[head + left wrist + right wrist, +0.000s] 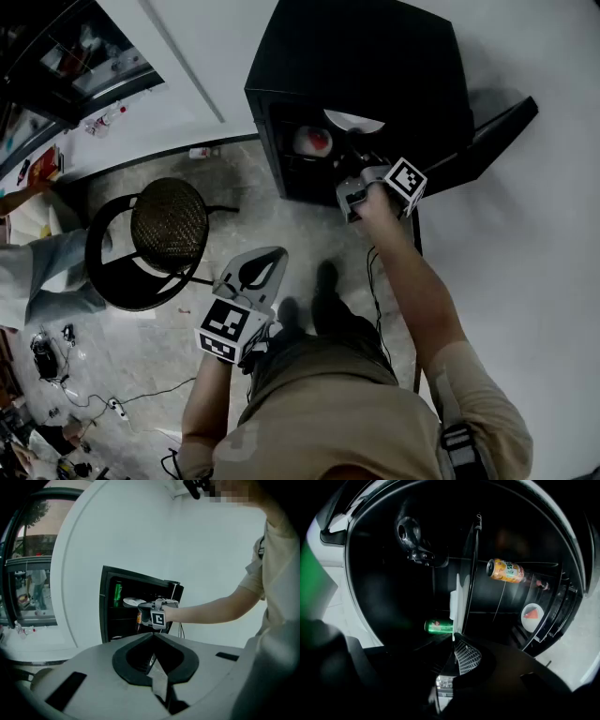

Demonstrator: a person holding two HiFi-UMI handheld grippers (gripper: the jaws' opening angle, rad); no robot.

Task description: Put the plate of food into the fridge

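Open black fridge (375, 84) against a white wall. Right gripper (454, 640) jaws clamped on the white plate (455, 603) rim inside it. Left gripper (152, 635) jaws together, empty.

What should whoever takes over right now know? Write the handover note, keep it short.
Left gripper: fingers shut, empty, held back from the fridge.
Right gripper: inside the open fridge, fingers closed on the rim of the plate.
Plate: lying on the wire shelf beside a green can; its food can't be made out.
Done: door open, plate in.
Left: release the plate, withdraw, shut the door.
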